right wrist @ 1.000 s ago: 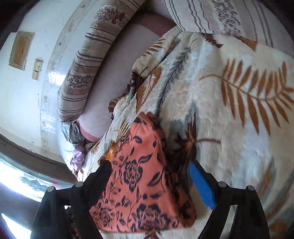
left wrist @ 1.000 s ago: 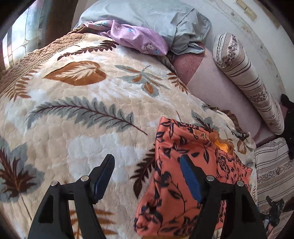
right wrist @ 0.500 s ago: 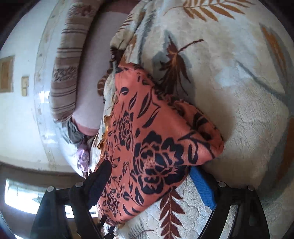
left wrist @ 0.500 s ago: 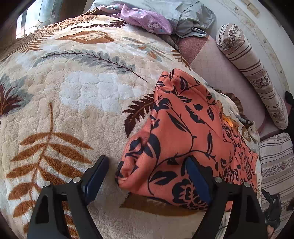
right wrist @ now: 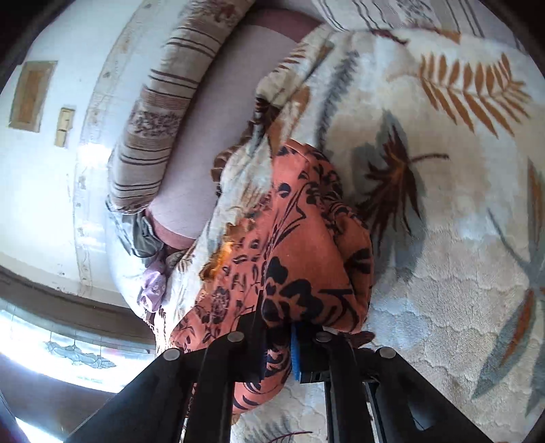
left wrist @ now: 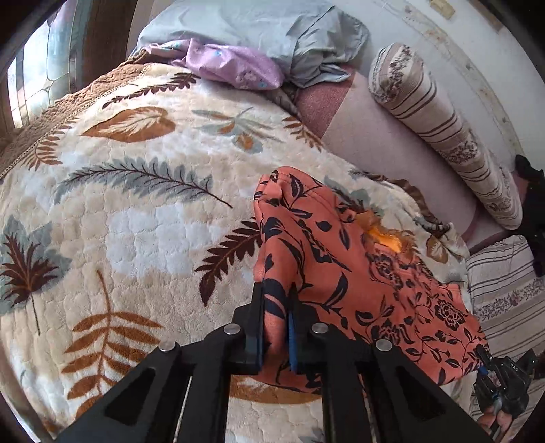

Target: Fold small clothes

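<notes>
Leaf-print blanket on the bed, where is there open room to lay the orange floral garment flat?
Free: the wide stretch of cream leaf-print fleece blanket left of the orange floral garment, up to the lilac cloth and grey sheet. Crowded: the garment's right, where the blanket ends near the striped bolster pillow.

orange garment [left wrist: 357, 272] black floral print; cream blanket [left wrist: 136, 221] brown, grey leaves; striped bolster [left wrist: 442, 133].

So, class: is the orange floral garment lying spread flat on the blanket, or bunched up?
Bunched up. The orange floral garment humps in folds, with each tool, left and right, pinching an edge.
</notes>
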{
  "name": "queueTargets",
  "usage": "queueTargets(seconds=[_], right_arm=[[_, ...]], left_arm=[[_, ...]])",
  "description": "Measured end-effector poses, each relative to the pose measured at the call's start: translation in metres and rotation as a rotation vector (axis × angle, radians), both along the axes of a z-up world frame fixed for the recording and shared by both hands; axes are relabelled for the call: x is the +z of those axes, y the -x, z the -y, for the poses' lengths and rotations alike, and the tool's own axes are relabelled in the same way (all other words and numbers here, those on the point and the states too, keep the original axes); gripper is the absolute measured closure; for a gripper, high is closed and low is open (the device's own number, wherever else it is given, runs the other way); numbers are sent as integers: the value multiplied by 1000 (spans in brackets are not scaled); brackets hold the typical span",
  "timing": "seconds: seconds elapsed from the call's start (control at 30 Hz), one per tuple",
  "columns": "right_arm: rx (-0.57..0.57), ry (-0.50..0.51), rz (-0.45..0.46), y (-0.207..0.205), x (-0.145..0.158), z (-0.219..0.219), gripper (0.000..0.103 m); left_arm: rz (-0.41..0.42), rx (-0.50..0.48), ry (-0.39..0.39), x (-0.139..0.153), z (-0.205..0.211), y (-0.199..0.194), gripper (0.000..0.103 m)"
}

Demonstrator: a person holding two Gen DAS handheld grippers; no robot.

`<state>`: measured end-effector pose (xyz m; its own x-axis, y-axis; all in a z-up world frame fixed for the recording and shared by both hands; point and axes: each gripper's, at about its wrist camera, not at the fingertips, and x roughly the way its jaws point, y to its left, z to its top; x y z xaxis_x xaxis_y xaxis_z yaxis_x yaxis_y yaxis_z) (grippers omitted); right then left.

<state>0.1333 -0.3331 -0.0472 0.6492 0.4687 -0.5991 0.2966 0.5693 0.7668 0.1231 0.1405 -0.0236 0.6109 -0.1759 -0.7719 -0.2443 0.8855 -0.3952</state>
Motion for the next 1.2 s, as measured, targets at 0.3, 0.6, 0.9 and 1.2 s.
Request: queueTargets(seconds=[0.3, 0.6, 0.9, 1.2], right_arm=[[56, 28, -41, 121, -10, 11, 85], [6, 100, -139, 136, -42, 68, 32], [264, 258, -27, 14, -22, 55, 33], [325, 374, -61, -55, -48, 38, 34]], left_arm=[[-155, -24, -3, -75, -11, 115, 75], [-51, -3, -19, -51, -42, 116, 46], [-33, -157, -53, -49, -37, 34, 46], [-43, -185, -54, -63, -36, -12, 46]])
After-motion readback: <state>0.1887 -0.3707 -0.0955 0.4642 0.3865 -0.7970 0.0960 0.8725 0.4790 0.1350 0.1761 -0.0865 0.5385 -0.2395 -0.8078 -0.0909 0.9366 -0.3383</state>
